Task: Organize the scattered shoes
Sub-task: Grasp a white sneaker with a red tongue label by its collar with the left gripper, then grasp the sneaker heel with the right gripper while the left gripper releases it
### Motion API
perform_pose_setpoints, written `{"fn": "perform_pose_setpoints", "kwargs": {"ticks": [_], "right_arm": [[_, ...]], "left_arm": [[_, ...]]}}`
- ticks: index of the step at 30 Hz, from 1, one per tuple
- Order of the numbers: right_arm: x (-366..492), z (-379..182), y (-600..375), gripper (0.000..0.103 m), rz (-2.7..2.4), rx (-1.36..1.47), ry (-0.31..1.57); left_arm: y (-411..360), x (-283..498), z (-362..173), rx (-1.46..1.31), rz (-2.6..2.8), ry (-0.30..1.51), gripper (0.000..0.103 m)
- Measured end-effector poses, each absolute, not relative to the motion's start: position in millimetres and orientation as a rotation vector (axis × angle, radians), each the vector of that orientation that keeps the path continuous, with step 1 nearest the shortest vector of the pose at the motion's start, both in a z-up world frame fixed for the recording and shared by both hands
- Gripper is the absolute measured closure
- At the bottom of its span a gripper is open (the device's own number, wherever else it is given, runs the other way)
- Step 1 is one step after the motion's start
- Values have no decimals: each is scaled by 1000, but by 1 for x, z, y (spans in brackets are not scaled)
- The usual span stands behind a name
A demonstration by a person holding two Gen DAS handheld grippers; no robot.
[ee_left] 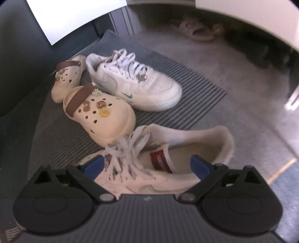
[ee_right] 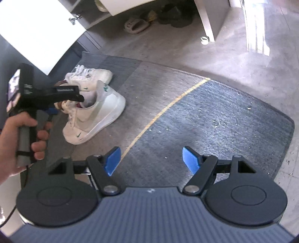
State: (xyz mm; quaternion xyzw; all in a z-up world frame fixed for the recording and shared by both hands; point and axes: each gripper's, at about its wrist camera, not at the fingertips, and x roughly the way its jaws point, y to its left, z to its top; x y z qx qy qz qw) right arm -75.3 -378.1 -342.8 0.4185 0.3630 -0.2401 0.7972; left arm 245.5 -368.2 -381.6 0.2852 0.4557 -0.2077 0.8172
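In the left wrist view a white sneaker (ee_left: 158, 168) lies right at my left gripper (ee_left: 147, 166). The jaws stand open, one blue finger (ee_left: 93, 165) over the laces and the other (ee_left: 200, 165) inside the shoe opening. Beyond it lie a cream clog (ee_left: 104, 115), a second cream clog (ee_left: 67, 80) and a second white sneaker (ee_left: 134, 82), all on the striped mat (ee_left: 186, 93). In the right wrist view my right gripper (ee_right: 151, 160) is open and empty over the dark mat (ee_right: 224, 115). The near sneaker (ee_right: 95, 119) and the left gripper tool (ee_right: 46, 93) show at the left.
A beige slipper (ee_right: 135, 25) and dark shoes (ee_right: 173, 16) lie under the white cabinet (ee_right: 207, 20) at the back. A white cabinet door (ee_right: 37, 33) hangs open at the upper left. A yellow line (ee_right: 164, 110) crosses the floor.
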Motion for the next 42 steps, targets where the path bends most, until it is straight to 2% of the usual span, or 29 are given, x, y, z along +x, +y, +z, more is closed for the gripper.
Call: {"fn": "perform_pose_setpoints", "kwargs": {"ticks": [3, 7, 9, 10, 12, 13, 14, 16, 18, 27, 33, 36, 42], "right_arm": [[-73, -352, -385, 28, -518, 929, 795], [-72, -355, -391, 28, -509, 958, 798], [-75, -356, -396, 28, -507, 975, 792], [-78, -355, -398, 28, -516, 977, 786], [-85, -354, -402, 28, -535, 981, 776], [-89, -353, -405, 28, -547, 985, 771], [-93, -353, -407, 28, -562, 994, 766], [-100, -355, -411, 28, -588, 1016, 758], [-107, -354, -412, 28, -602, 1029, 750], [-122, -346, -417, 28, -641, 1038, 686], [-126, -345, -417, 28, -657, 1038, 678], [-127, -345, -416, 28, -659, 1034, 681], [-129, -346, -414, 28, -668, 1037, 682]], "left_arm": [[-381, 256, -405, 657, -375, 1010, 12], [-381, 265, -412, 602, -358, 1040, 12], [-381, 265, -414, 625, -310, 1015, 34], [-382, 265, -415, 641, -300, 1005, 35], [-382, 261, -409, 631, -294, 1001, 47], [-380, 261, -406, 623, -288, 998, 51], [-379, 260, -403, 615, -281, 995, 64], [-375, 262, -394, 599, -273, 997, 71], [-372, 264, -384, 576, -291, 1005, 85], [-365, 231, -354, 547, -408, 1046, 87], [-373, 180, -333, 603, -570, 1007, 94], [-378, 149, -324, 647, -648, 945, 95], [-379, 142, -328, 646, -637, 932, 95]]}}
